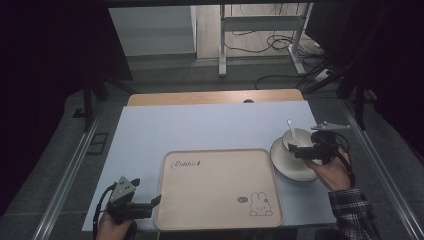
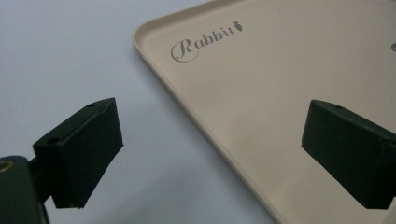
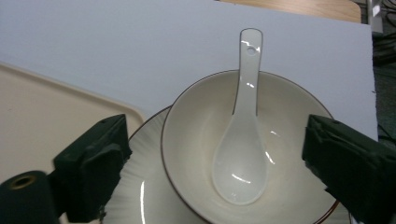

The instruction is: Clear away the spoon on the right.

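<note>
The desk (image 1: 210,125) carried a pale blue-white sheet, with a strip of bare wood showing along its far edge. A beige tray (image 1: 219,189) lay near the front edge of the desk, printed with the word "Rabbit" at its far left corner and a small rabbit drawing at its near right corner. Just beside the tray's right edge stood a white plate (image 1: 287,162) with a fluted rim, and on it a cream bowl (image 1: 292,138) with a thin dark rim line. A white ceramic spoon (image 3: 240,149) rested in the bowl, its scoop in the bottom and its handle leaning over the far rim.

The left hand-held gripper (image 1: 152,204) was held at the tray's near left corner; in the left gripper view its jaws stood released and wide apart, one over the sheet and one over the tray, grasping nothing. The right hand-held gripper (image 1: 299,149) hung over the bowl, its jaws likewise released, flanking the bowl on either side in the right gripper view.
</note>
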### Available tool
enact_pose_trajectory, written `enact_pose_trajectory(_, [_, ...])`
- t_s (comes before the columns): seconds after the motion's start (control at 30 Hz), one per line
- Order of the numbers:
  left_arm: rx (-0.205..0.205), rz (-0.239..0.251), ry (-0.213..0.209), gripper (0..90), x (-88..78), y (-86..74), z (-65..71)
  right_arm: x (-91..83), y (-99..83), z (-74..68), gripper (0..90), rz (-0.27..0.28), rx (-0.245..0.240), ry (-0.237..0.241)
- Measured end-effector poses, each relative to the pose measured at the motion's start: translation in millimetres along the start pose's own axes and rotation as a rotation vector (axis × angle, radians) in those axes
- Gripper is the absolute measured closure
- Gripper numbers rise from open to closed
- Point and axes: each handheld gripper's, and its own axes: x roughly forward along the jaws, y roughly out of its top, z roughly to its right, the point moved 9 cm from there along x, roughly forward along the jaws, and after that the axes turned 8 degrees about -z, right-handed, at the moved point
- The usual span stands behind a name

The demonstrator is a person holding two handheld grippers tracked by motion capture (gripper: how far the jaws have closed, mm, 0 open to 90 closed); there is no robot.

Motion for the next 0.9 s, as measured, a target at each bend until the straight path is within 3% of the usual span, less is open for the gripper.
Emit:
enact_pose_trajectory(0.13, [0.001,0.0,0.001,4.9,0.0,0.0,0.1,6.2,2.8,5.0,17.8,-0.02,-0.003,-0.023])
enact_pose_trajectory(0.17, [0.001,0.0,0.0,4.9,0.0,0.0,0.1,10.5,5.5,8.0,24.5,-0.027,-0.002,-0.032])
enact_pose_trajectory(0.47, [0.004,0.001,0.002,4.9,0.0,0.0,0.2,26.3,13.5,13.3,38.6,-0.056,-0.017,-0.061])
enact_pose_trajectory(0.63, [0.008,-0.001,0.004,4.9,0.0,0.0,0.5,38.9,15.6,19.9,53.2,-0.084,-0.016,-0.092])
enact_pose_trajectory(0.9, [0.015,-0.006,0.006,4.9,0.0,-0.4,0.7,53.4,15.4,23.3,62.5,-0.107,0.012,-0.095])
